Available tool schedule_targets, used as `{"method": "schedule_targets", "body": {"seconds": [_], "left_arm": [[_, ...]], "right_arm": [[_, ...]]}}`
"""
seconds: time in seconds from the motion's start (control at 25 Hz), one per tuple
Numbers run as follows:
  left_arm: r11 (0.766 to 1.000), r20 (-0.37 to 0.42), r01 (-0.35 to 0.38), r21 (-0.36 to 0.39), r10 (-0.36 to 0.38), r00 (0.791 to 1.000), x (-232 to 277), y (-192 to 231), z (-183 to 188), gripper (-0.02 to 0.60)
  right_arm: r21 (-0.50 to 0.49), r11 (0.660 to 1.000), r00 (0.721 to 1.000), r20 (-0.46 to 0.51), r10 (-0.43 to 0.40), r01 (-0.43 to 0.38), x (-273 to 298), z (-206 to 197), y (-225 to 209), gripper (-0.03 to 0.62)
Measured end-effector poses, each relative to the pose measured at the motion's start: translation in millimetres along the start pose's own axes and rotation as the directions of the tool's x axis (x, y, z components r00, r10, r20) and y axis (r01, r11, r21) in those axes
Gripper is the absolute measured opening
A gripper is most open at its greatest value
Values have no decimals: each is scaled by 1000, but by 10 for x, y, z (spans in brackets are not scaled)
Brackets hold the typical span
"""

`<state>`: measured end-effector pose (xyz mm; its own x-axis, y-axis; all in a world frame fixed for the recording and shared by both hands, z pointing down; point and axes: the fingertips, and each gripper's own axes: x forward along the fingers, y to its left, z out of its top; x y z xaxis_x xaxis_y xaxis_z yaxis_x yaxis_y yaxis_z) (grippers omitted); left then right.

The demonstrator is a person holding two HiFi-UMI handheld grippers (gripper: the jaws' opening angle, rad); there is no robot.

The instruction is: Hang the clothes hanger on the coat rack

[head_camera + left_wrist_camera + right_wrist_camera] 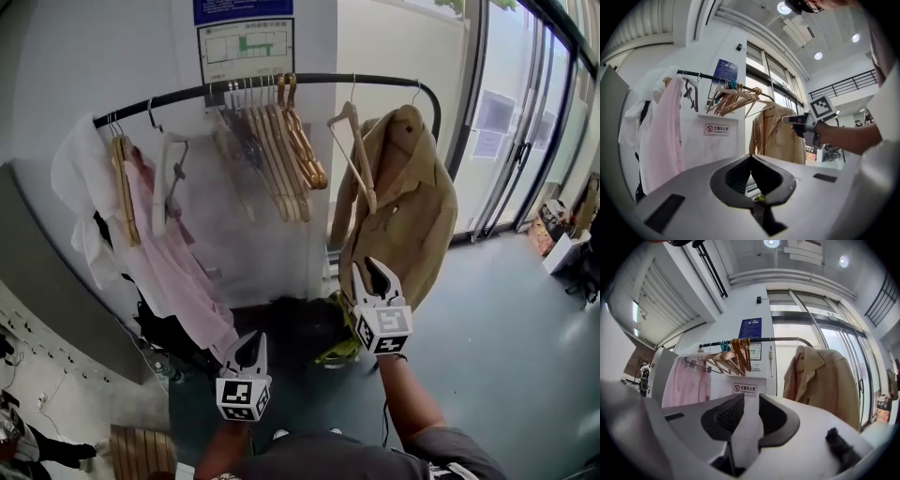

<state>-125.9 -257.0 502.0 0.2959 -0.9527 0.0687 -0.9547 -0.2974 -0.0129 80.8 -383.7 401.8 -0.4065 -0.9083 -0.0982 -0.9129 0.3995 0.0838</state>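
Note:
A black coat rack bar (319, 79) runs across the wall. A single wooden hanger (354, 150) hangs on it by its hook, just left of a beige jacket (408, 206). My right gripper (375, 270) is below that hanger and in front of the jacket, open and empty; in its own view the jaws (751, 401) stand apart, facing the rack bar (773, 339). My left gripper (251, 339) sits lower and to the left, shut on nothing, its tips touching (750, 157). The left gripper view shows the right gripper (786, 119) in front of the jacket (776, 133).
A bunch of wooden hangers (281, 159) hangs mid-bar, and a pink garment (178, 262) and white clothing hang at the left end. Dark bags (291, 328) lie on the floor under the rack. Glass doors (525, 122) are to the right, a grey panel to the left.

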Motion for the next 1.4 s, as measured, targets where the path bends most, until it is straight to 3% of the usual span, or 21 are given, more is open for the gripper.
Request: {"method": "schedule_targets", "body": {"seconds": [0.24, 0.56, 0.92, 1.4], "left_arm": [[1000, 31, -2, 0, 2, 1000, 89, 19, 150, 9], [999, 44, 44, 23, -45, 998, 177, -190, 227, 9], [997, 41, 52, 52, -54, 998, 140, -294, 225, 9], [999, 40, 35, 35, -37, 999, 63, -309, 198, 9]], "right_arm": [[5, 1000, 1000, -19, 2, -2, -543, -303, 506, 17], [24, 1000, 995, -95, -9, 11, -747, -633, 679, 15], [4, 1000, 997, -76, -16, 17, -802, -572, 713, 15], [17, 1000, 995, -96, 13, -12, -829, -650, 805, 15]]}}
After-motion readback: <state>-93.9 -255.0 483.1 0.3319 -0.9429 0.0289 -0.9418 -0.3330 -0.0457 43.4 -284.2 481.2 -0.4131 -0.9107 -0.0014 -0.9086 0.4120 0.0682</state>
